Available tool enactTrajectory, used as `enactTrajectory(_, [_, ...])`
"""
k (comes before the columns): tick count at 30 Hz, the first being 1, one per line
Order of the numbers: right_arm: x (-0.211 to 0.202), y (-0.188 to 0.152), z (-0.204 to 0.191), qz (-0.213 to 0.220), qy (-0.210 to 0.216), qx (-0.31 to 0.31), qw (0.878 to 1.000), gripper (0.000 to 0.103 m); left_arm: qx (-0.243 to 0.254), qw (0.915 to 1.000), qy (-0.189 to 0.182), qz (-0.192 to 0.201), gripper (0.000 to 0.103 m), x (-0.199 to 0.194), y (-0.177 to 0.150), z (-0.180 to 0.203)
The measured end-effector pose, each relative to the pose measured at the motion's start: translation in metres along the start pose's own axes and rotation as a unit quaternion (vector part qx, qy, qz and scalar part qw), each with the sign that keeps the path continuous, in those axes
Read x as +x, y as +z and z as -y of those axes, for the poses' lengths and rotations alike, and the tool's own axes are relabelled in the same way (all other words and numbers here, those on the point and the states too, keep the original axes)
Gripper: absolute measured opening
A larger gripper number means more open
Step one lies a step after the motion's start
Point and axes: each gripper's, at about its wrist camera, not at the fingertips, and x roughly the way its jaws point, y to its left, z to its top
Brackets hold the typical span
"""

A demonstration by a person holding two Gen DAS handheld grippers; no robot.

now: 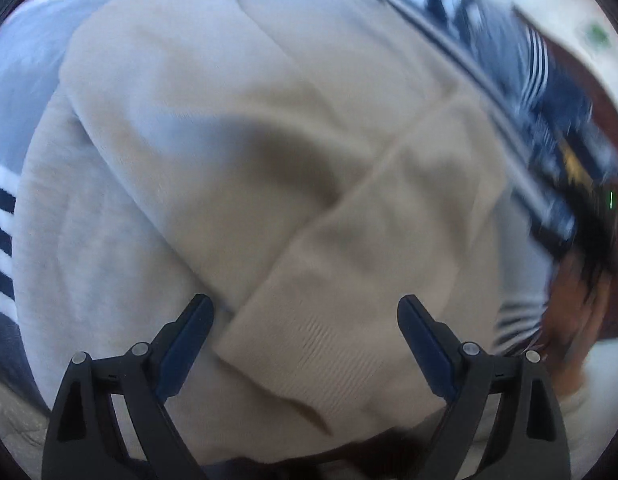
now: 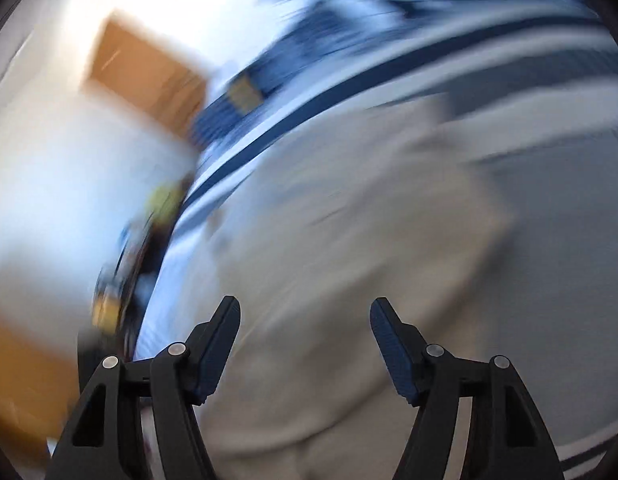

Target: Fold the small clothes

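Observation:
A cream sweatshirt (image 1: 237,128) lies spread over a blue-and-white striped cover (image 1: 1,216). One sleeve (image 1: 389,232) is folded across the body, and its ribbed cuff (image 1: 321,344) lies just below and between my left fingers. My left gripper (image 1: 305,308) hovers over that cuff, open wide and holding nothing. In the blurred right wrist view the same cream garment (image 2: 349,240) fills the middle. My right gripper (image 2: 305,312) stands open above it, with no cloth between its pads.
The striped cover (image 2: 349,80) runs on beyond the garment. A brown board or box (image 2: 145,76) and a white surface (image 2: 49,184) lie to the left in the right wrist view. Dark clutter (image 1: 581,208) sits at the right edge in the left wrist view.

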Motion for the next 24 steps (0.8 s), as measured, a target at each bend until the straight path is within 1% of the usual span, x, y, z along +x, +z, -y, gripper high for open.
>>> enactTrajectory(1, [0.0,0.008,0.019,0.004,-0.012,0.038,0.999,0.059,0.012,0.9998,0.011,0.009,0.091,0.001,-0.005,0.004])
enactTrajectory(2, [0.0,0.015,0.034,0.006,-0.014,0.071,0.997,0.055,0.018,0.9995,0.019,0.016,0.088,0.001,-0.007,0.007])
enactTrajectory(3, [0.005,0.017,0.047,0.005,-0.013,0.095,0.995,0.055,0.027,0.9989,0.031,0.023,0.075,0.0,-0.01,0.011])
enactTrajectory(4, [0.012,0.018,0.055,-0.002,-0.027,0.112,0.993,0.054,0.034,0.9983,0.04,0.027,0.053,-0.001,-0.011,0.014])
enactTrajectory(5, [0.013,0.019,0.063,-0.005,-0.029,0.12,0.992,0.053,0.036,0.998,0.046,0.026,0.042,-0.003,-0.012,0.015])
enactTrajectory(6, [0.018,0.02,0.066,-0.008,-0.019,0.125,0.992,0.05,0.032,0.9978,0.05,0.029,0.018,-0.008,-0.012,0.014])
enactTrajectory(7, [0.024,0.021,0.065,-0.017,-0.008,0.127,0.992,0.035,0.028,0.9981,0.042,0.035,0.007,-0.014,-0.013,0.013])
enactTrajectory(8, [0.025,0.021,0.064,-0.02,-0.002,0.127,0.992,0.016,0.023,0.9985,0.025,0.044,0.007,-0.024,-0.014,0.011])
enactTrajectory(9, [0.023,0.024,0.059,-0.014,0.01,0.124,0.992,0.011,0.021,0.9981,0.016,0.056,0.007,-0.034,-0.016,0.01])
enactTrajectory(10, [0.017,0.026,0.054,-0.006,0.019,0.117,0.993,0.008,0.026,0.9969,0.015,0.073,0.007,-0.05,-0.019,0.012])
enactTrajectory(11, [0.012,0.03,0.047,0.001,0.028,0.11,0.994,0.006,0.027,0.9964,0.014,0.079,0.006,-0.059,-0.021,0.011])
enactTrajectory(14, [0.002,0.032,0.03,0.006,0.061,0.098,0.993,0.005,0.021,0.995,0.001,0.098,0.006,-0.099,-0.033,0.004])
enactTrajectory(15, [0.002,0.03,0.023,0.008,0.069,0.094,0.993,0.005,0.021,0.9944,0.003,0.104,0.006,-0.107,-0.037,0.0])
enactTrajectory(16, [0.004,0.029,0.015,0.007,0.075,0.088,0.993,0.005,0.022,0.9944,0.013,0.102,0.006,-0.109,-0.041,-0.005])
enactTrajectory(17, [0.007,0.026,0.009,0.003,0.072,0.075,0.995,0.005,0.022,0.9949,0.027,0.095,0.007,-0.105,-0.045,-0.012])
enactTrajectory(18, [0.014,0.02,0.004,-0.005,0.061,0.064,0.996,0.005,0.02,0.9949,0.054,0.084,0.007,-0.094,-0.047,-0.02])
enactTrajectory(19, [0.021,0.014,0.002,-0.018,0.051,0.056,0.997,0.007,0.015,0.9939,0.083,0.071,0.012,-0.086,-0.046,-0.032])
enactTrajectory(20, [0.031,0.009,0.001,-0.038,0.045,0.052,0.997,0.008,0.01,0.9905,0.124,0.057,0.015,-0.075,-0.048,-0.04])
enactTrajectory(21, [0.038,0.003,0.008,-0.057,0.044,0.055,0.996,0.008,0.005,0.9854,0.164,0.047,0.027,-0.067,-0.049,-0.042])
enactTrajectory(22, [0.049,-0.002,0.013,-0.083,0.043,0.062,0.994,0.021,-0.001,0.9803,0.193,0.043,0.029,-0.065,-0.046,-0.044])
enactTrajectory(23, [0.058,-0.004,0.015,-0.098,0.041,0.067,0.992,0.051,-0.005,0.9798,0.192,0.057,0.03,-0.069,-0.043,-0.042])
enactTrajectory(24, [0.062,-0.005,0.018,-0.107,0.044,0.075,0.99,0.063,-0.004,0.9801,0.181,0.082,0.036,-0.079,-0.039,-0.035])
